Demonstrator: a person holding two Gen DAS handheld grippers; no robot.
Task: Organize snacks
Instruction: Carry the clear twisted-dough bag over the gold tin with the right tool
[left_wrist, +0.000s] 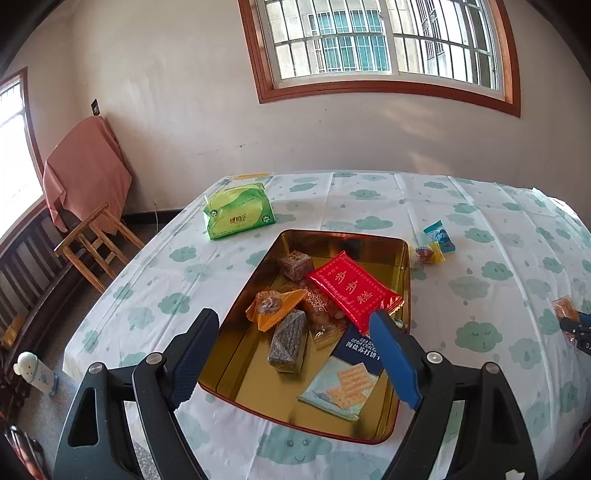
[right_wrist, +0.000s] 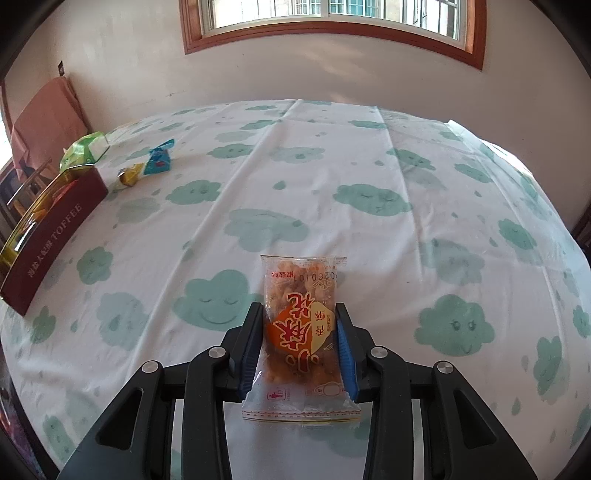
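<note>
Between the right gripper's (right_wrist: 300, 343) jaws sits a clear snack packet (right_wrist: 300, 332), clamped above the clouded tablecloth (right_wrist: 369, 155). Over the gold tin (left_wrist: 404, 280) of snacks, the left gripper's (left_wrist: 295, 354) jaws stand apart, holding nothing. Beyond the tin lie two candies (left_wrist: 434, 242) and a green tissue pack (left_wrist: 238, 214) on the desk.

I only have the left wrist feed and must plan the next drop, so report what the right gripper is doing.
Observer: The right gripper is shut on a clear packet of orange fried snack, above the cloud-print tablecloth.
Operator: Read me the tin's outer wall.
Observer: The gold tin's maroon side reads TOFFEE.
Operator: Check the tablecloth right of that packet.
Observer: Only cloud prints show there; no loose snacks in view.
</note>
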